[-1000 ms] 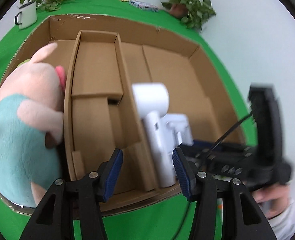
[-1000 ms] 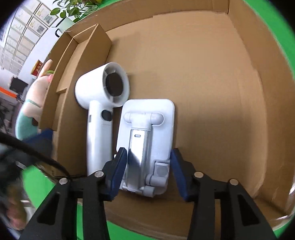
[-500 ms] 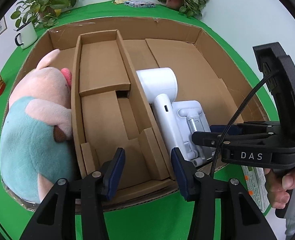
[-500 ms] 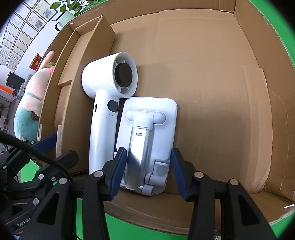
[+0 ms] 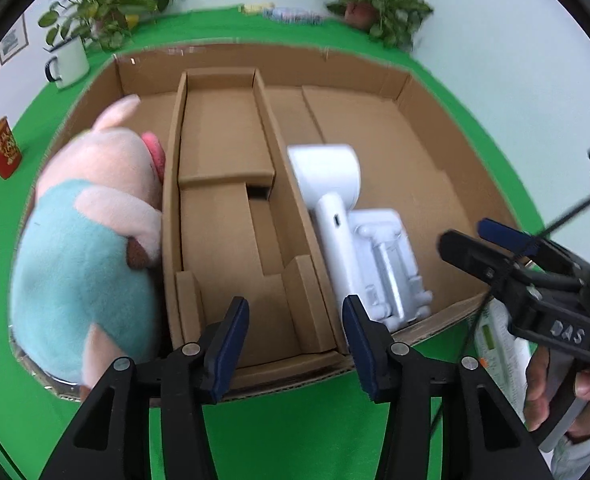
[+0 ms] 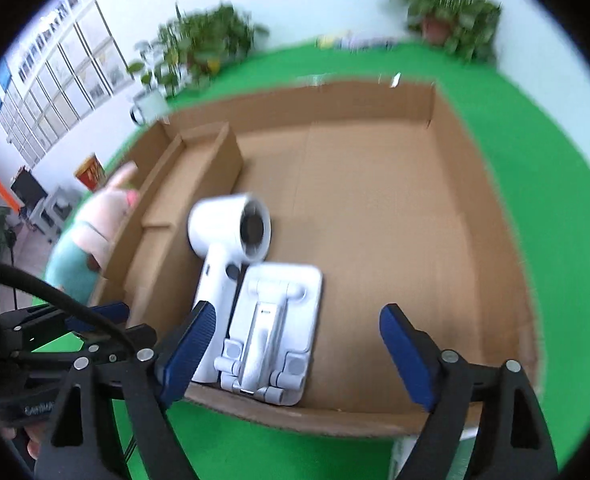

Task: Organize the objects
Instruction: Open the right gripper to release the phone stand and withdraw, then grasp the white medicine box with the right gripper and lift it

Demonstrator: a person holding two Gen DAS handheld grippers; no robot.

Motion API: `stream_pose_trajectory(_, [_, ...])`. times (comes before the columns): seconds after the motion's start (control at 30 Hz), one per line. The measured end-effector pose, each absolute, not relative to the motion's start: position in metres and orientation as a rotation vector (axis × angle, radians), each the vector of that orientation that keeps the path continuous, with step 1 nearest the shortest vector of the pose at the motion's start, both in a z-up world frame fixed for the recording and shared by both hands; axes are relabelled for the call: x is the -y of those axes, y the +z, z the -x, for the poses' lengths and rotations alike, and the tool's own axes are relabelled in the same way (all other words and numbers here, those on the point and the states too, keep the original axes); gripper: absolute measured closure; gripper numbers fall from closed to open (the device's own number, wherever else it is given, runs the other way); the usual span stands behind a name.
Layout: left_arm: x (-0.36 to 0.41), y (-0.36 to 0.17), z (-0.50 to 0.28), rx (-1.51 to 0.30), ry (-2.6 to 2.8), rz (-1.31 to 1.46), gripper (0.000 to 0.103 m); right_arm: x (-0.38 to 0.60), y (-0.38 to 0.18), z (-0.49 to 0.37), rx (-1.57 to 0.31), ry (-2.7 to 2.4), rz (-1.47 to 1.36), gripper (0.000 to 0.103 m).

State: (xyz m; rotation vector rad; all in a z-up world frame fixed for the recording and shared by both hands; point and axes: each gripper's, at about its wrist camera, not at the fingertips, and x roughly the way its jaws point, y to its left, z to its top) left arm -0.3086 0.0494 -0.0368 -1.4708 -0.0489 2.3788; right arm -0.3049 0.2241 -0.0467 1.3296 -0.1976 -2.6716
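A divided cardboard box (image 5: 379, 70) (image 6: 447, 128) lies on the green table. In its right compartment lie a white hair dryer (image 5: 327, 184) (image 6: 227, 240) and beside it a white folding stand (image 5: 387, 264) (image 6: 275, 320). A pink and teal plush pig (image 5: 91, 232) (image 6: 91, 224) fills the left compartment. My left gripper (image 5: 295, 344) is open and empty above the box's near edge. My right gripper (image 6: 295, 352) is open wide and empty, raised over the stand; it also shows in the left wrist view (image 5: 507, 248).
A white mug (image 5: 69, 64) and a red cup (image 5: 1, 152) stand on the table left of the box. Potted plants (image 5: 375, 4) stand at the back. A printed packet (image 5: 499, 344) lies right of the box, near the hand.
My right gripper has opened, let go of the stand and pulled back and up. The stand now lies in the box beside the hair dryer. My left gripper has drawn back slightly.
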Motion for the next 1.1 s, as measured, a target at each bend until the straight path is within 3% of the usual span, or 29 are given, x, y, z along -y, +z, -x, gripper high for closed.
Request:
stream_pose_trajectory(0.23, [-0.043,0.014,0.265,0.029,2.618,1.052,0.018,-0.217,-0.024,0.270,0.015,-2.900,-1.151,0.013])
stream_pose_trajectory(0.37, [-0.047,0.031,0.240,-0.008,2.705,0.888,0.008,-0.217,-0.010,0.258,0.057,-2.930,-1.039,0.012])
stream_pose_trajectory(0.77, [-0.065,0.033,0.205,-0.023,2.767,0.781,0.007,-0.228,-0.015,0.224,0.044,-2.954,-1.039,0.012])
stream_pose_trajectory(0.87, [-0.065,0.032,0.198,-0.024,2.774,0.762,0.007,-0.235,-0.012,0.212,0.127,-2.892,-1.031,0.012])
stream_pose_trajectory(1.1, [-0.053,0.005,0.191,0.059,2.636,0.930,0.007,-0.279,-0.038,0.162,0.155,-2.828,-1.080,0.012])
